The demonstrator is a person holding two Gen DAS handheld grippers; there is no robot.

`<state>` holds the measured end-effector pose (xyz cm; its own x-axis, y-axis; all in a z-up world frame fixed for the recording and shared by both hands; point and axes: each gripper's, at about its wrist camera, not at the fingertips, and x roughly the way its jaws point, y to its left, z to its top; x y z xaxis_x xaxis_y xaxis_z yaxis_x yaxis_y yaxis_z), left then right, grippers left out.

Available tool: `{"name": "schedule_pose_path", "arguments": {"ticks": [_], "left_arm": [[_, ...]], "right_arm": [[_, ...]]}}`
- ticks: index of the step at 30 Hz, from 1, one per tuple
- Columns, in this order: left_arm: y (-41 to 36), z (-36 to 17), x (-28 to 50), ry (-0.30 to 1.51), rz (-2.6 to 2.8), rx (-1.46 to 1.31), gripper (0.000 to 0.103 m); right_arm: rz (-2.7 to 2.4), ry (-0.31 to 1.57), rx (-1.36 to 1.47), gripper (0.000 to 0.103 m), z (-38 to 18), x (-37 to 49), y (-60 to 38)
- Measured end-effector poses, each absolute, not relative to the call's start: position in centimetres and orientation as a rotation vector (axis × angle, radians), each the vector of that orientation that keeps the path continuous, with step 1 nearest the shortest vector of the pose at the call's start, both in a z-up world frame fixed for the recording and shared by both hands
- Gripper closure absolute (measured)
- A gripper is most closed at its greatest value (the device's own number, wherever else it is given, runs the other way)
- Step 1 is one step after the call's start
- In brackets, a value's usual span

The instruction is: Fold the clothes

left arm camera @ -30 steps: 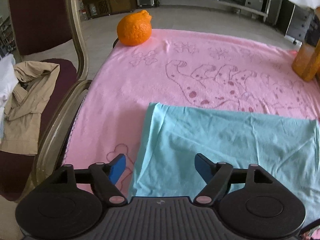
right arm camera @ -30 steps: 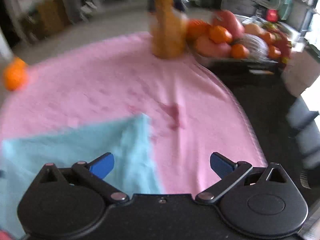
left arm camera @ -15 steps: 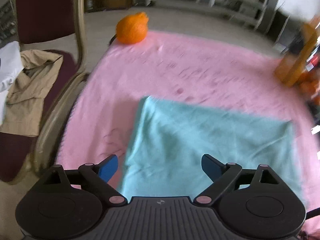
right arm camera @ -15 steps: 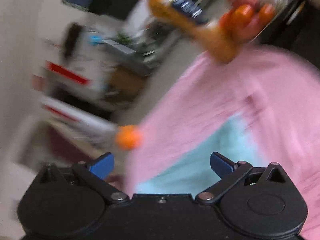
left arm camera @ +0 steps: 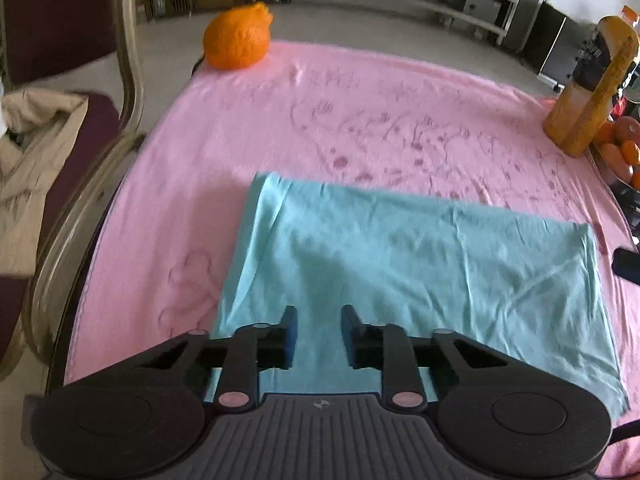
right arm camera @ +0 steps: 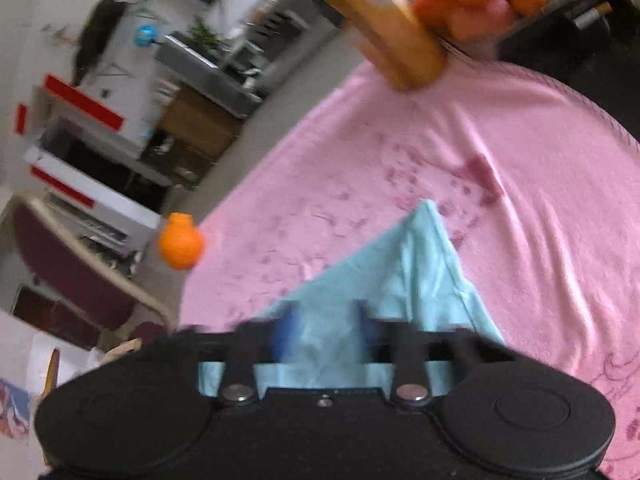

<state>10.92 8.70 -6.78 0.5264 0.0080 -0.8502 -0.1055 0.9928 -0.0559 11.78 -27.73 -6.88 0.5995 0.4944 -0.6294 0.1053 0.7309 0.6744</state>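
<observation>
A teal cloth (left arm camera: 420,264) lies folded flat on a pink towel (left arm camera: 320,128) that covers the surface, toward the towel's near edge. The left gripper (left arm camera: 316,334) hovers over the cloth's near-left part; its fingers (left arm camera: 289,334) stand a narrow gap apart with nothing between them. In the blurred right view, the right gripper (right arm camera: 322,330) sits over a cloth (right arm camera: 380,292) corner that points to 12 o'clock; whether its partly closed fingers pinch the fabric, I cannot tell. An orange (left arm camera: 237,36) rests at the towel's 11 o'clock corner, a juice bottle (left arm camera: 588,88) at 2 o'clock.
</observation>
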Motion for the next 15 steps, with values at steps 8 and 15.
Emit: {"name": "schedule_pose_path", "arguments": {"ticks": [8,15], "left_arm": [[8.7,-9.1,14.1,1.001,0.066,-0.120,0.099],[12.5,-9.8,12.8,1.055,0.171,-0.185,0.092]], "right_arm": [[0.330,0.943,0.663,0.096,-8.8,14.0,-25.0],[0.158,0.970,0.824,0.103,-12.1,14.3,-30.3]]}}
